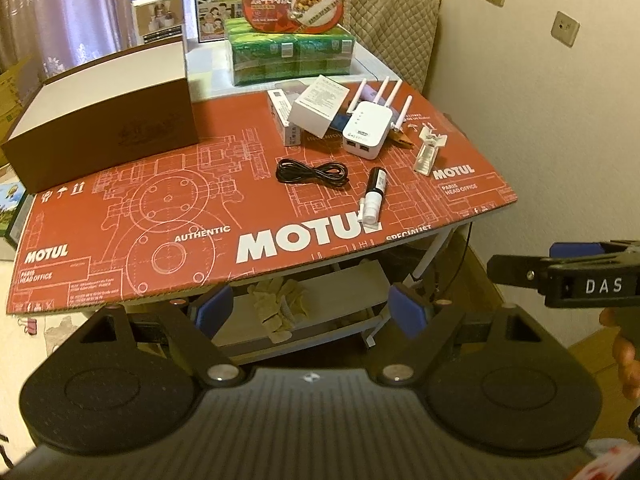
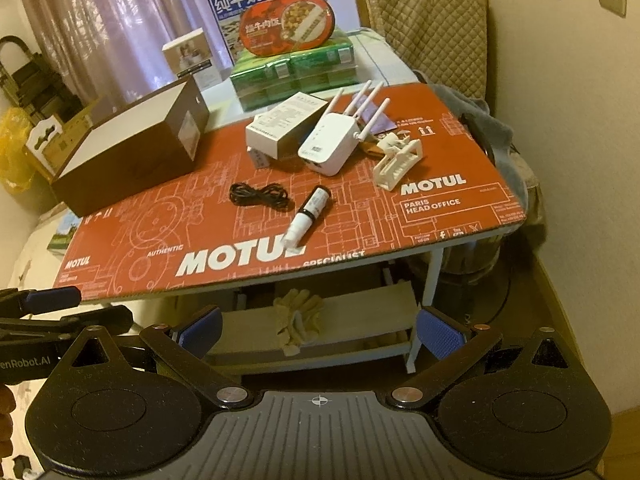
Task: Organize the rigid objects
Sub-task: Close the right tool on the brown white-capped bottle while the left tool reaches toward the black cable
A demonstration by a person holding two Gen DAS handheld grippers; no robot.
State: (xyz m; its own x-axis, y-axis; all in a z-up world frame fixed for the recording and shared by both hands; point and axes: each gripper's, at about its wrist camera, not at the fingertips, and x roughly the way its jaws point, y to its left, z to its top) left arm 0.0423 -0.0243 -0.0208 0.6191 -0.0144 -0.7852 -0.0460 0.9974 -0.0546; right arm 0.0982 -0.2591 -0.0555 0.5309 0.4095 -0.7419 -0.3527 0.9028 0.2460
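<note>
Hovering short of the counter's (image 1: 120, 280) near edge, the left tongs (image 1: 308, 310) and right tongs (image 2: 320, 330) both stood wide and held nothing. On the red mat lay a coiled black cable (image 1: 312, 172), a black-and-white tube (image 1: 374, 196) near the front edge, and a white router (image 1: 366, 132) with 4 antennas beside a white box (image 1: 318, 106). A large brown box (image 1: 108, 120) sat at the left.

We look forward along each tool's fingers, from off the near edge of the red mat (image 1: 168, 216) and above it. Both views share the white router (image 1: 362, 130) ahead; each catches the other tool at its side.
</note>
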